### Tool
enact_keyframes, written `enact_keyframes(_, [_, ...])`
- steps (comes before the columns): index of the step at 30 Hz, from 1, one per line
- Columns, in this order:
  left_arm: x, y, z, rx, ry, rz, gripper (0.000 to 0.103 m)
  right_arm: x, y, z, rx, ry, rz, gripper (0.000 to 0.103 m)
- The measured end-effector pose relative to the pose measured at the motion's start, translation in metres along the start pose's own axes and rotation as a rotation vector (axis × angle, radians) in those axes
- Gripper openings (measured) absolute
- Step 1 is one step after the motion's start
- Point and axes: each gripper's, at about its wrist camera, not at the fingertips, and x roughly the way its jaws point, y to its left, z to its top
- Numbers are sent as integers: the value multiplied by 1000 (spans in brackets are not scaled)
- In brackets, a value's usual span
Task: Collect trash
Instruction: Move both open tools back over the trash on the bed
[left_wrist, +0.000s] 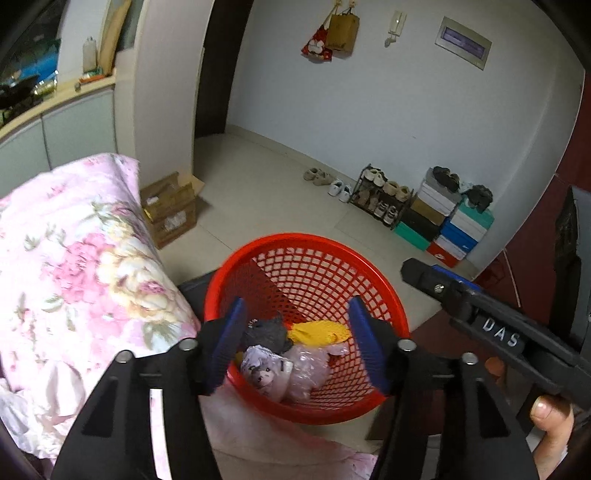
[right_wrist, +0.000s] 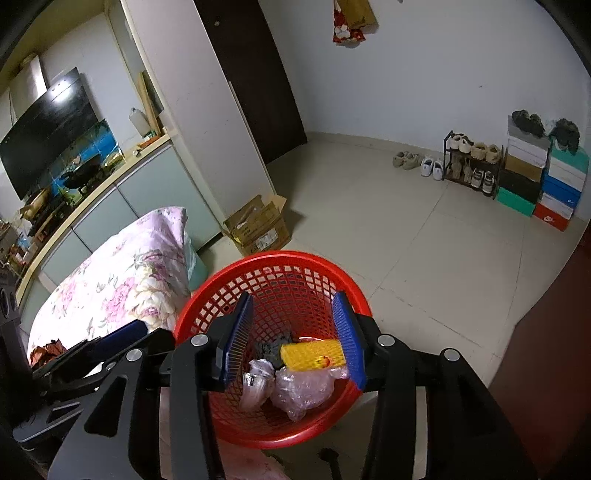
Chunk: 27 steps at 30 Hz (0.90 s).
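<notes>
Both tools, left tool (left_wrist: 295, 341) and right tool (right_wrist: 293, 338), hang parted and empty above the red basket (left_wrist: 384, 291). Several wrappers (left_wrist: 291, 369) already lie inside. Little seems left.

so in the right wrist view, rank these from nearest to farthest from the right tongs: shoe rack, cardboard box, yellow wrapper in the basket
1. yellow wrapper, in the red basket, just under the open right tongs
2. cardboard box, on the floor beyond the basket, left of centre
3. shoe rack, by the far wall, on the right
</notes>
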Motion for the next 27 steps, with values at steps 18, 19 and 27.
enact_keyframes(18, [-108, -5, -18, 86, -236, 269, 86, -60, 40, 3, -85, -151, 66, 60])
enact_keyframes(19, [-113, -5, -19, 85, -243, 274, 86, -62, 43, 3, -90, -157, 70, 62])
enact_keyframes(27, [-162, 4, -35, 45, -314, 345, 90, -85, 77, -9, -177, -190, 142, 64])
